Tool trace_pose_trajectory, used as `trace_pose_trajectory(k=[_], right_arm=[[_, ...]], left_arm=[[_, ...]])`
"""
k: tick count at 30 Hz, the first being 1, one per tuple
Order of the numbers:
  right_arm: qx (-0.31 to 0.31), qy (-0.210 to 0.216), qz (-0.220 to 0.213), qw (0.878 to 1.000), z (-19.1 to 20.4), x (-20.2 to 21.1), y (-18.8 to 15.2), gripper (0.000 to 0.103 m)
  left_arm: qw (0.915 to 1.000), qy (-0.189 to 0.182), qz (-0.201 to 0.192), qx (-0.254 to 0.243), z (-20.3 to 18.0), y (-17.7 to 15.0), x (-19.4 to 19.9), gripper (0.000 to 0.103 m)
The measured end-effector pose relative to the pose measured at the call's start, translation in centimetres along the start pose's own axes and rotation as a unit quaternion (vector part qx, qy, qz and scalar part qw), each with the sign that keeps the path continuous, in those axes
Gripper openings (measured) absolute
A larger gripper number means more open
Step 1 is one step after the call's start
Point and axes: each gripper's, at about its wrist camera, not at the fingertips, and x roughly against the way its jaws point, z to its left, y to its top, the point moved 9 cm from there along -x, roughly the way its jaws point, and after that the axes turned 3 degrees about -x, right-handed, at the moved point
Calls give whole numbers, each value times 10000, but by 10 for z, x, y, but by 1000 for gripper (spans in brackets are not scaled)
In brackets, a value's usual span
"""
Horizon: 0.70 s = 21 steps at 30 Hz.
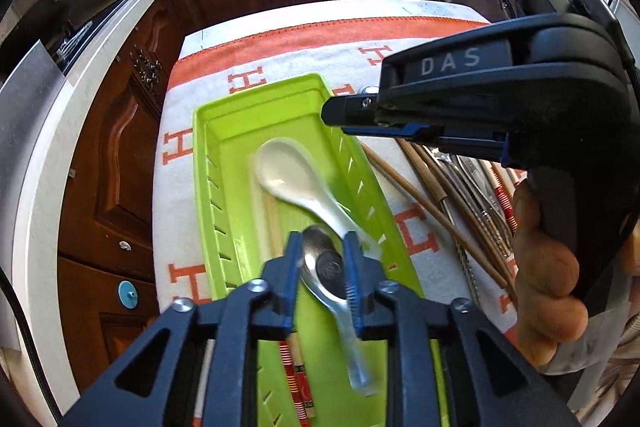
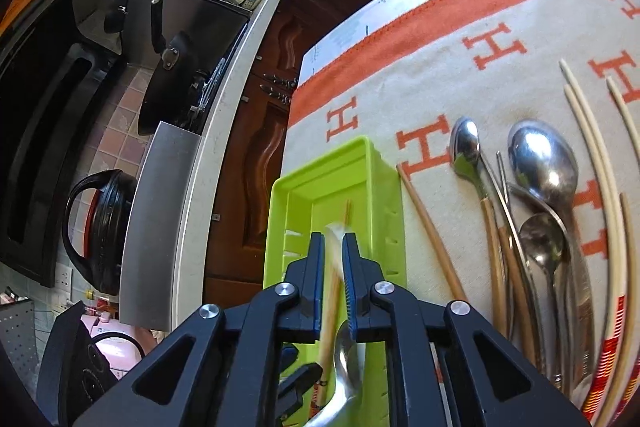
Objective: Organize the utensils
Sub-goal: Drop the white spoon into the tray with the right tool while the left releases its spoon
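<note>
A lime-green tray [image 1: 208,147] [image 2: 320,163] lies on the orange-and-white cloth [image 1: 280,63]. It holds a white ceramic spoon [image 1: 280,171], pale chopsticks [image 1: 273,223] and red-striped chopsticks [image 1: 296,379]. My left gripper [image 1: 323,267] hangs over the tray's near half, jaws apart. A metal spoon [image 1: 324,263] [image 2: 346,355] lies blurred below the gap, free of the pads. My right gripper [image 1: 340,115] [image 2: 333,259] is over the tray's right wall, jaws a narrow slit apart. In the right wrist view a blurred pale stick [image 2: 330,307] shows in that slit, loose.
To the right of the tray, loose on the cloth, lie brown chopsticks [image 1: 420,195], pale chopsticks [image 2: 592,155] and several metal spoons [image 2: 544,163]. A hand [image 1: 548,287] holds the right gripper. Dark wooden cabinets [image 1: 120,155] and a white counter edge [image 2: 224,131] run along the left.
</note>
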Motion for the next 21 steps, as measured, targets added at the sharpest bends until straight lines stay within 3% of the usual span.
trace_pose_trajectory(k=[7,21], right_arm=[[76,12,-58,10000,-3,18,-1,17],[476,-220,-93,9986,-12,43,-23,17]], left_arm=[[9997,-72,10,246,1,-9,11,23],[9980,149,-120,609,13,-13,35,24]])
